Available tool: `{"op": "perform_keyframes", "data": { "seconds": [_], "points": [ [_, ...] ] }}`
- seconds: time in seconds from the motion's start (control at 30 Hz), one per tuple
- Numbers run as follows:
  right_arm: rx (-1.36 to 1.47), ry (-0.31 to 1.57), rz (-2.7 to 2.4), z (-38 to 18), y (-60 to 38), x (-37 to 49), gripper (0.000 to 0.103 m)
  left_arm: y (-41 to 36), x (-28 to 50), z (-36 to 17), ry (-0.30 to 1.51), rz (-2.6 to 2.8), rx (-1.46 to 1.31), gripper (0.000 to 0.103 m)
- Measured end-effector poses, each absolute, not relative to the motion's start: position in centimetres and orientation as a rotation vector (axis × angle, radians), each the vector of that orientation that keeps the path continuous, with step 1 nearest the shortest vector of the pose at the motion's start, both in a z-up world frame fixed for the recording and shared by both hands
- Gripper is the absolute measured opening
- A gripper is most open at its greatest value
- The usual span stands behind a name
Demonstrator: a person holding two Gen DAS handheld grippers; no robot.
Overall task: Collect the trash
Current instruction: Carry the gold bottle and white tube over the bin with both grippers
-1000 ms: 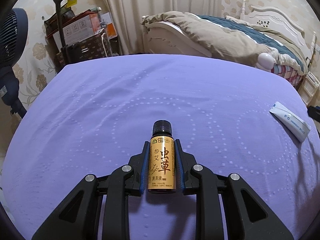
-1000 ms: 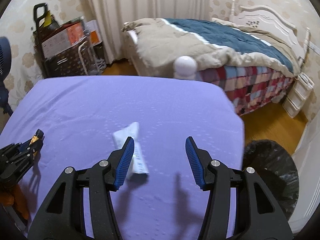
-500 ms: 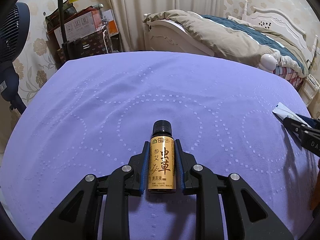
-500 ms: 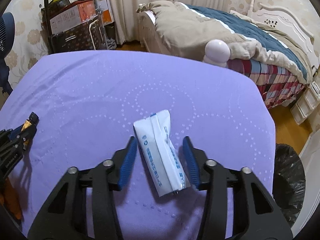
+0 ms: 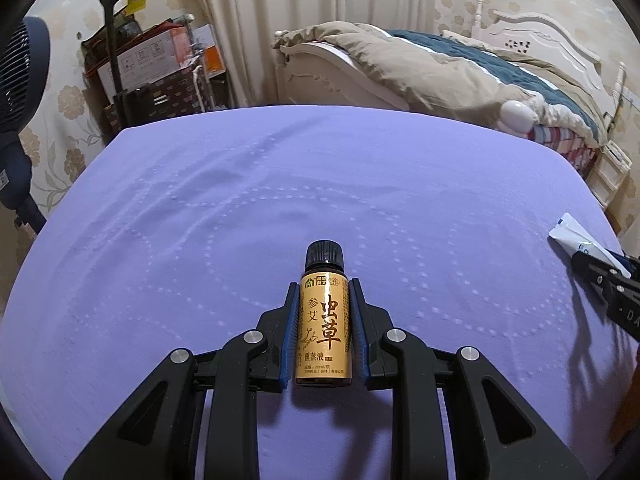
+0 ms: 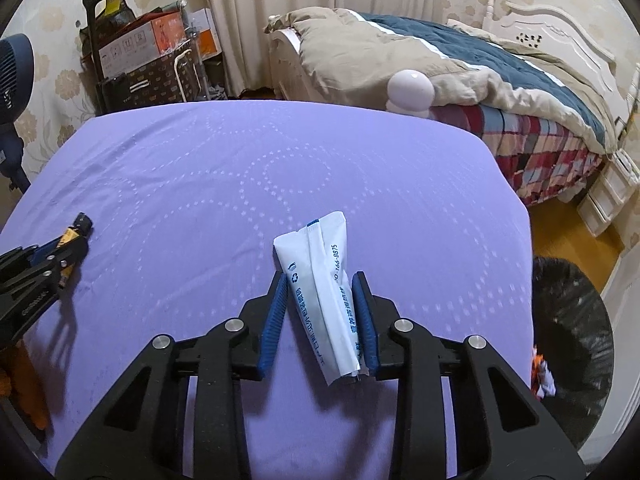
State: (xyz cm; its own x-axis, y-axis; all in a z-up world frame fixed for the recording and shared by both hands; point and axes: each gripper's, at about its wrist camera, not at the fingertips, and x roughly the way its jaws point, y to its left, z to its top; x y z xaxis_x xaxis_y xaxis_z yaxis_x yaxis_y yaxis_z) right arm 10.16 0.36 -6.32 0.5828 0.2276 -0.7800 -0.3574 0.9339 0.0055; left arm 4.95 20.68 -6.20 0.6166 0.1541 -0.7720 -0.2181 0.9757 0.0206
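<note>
My left gripper [image 5: 323, 292] is shut on a small amber bottle [image 5: 323, 328] with a black cap and a gold label, held above the purple table [image 5: 248, 208]. My right gripper [image 6: 322, 284] is closed around a white plastic wrapper [image 6: 320, 284] with blue print; both pads touch it. The wrapper also shows at the right edge of the left wrist view [image 5: 576, 240], with the right gripper's fingers [image 5: 600, 280] on it. The left gripper with the bottle shows at the left of the right wrist view [image 6: 60, 256].
A black-lined trash bin [image 6: 568, 336] stands on the floor off the table's right edge. A bed [image 6: 460, 64] lies behind the table, a cart with boxes [image 6: 148, 60] at back left, and a fan [image 5: 20, 80] at far left.
My right gripper moved forward over the wrapper and its jaws closed from wide open onto it. My left gripper kept its hold on the bottle and barely moved.
</note>
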Motion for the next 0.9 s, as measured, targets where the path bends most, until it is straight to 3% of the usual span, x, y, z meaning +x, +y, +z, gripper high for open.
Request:
{"op": "perform_keyframes", "data": {
  "seconds": [0.9],
  "points": [
    [0.02,0.801,0.161,-4.4,-11.2,3.9,0.032,6.3,3.7,-4.8,0.809,-0.076,0.007,0.025]
  ]
}}
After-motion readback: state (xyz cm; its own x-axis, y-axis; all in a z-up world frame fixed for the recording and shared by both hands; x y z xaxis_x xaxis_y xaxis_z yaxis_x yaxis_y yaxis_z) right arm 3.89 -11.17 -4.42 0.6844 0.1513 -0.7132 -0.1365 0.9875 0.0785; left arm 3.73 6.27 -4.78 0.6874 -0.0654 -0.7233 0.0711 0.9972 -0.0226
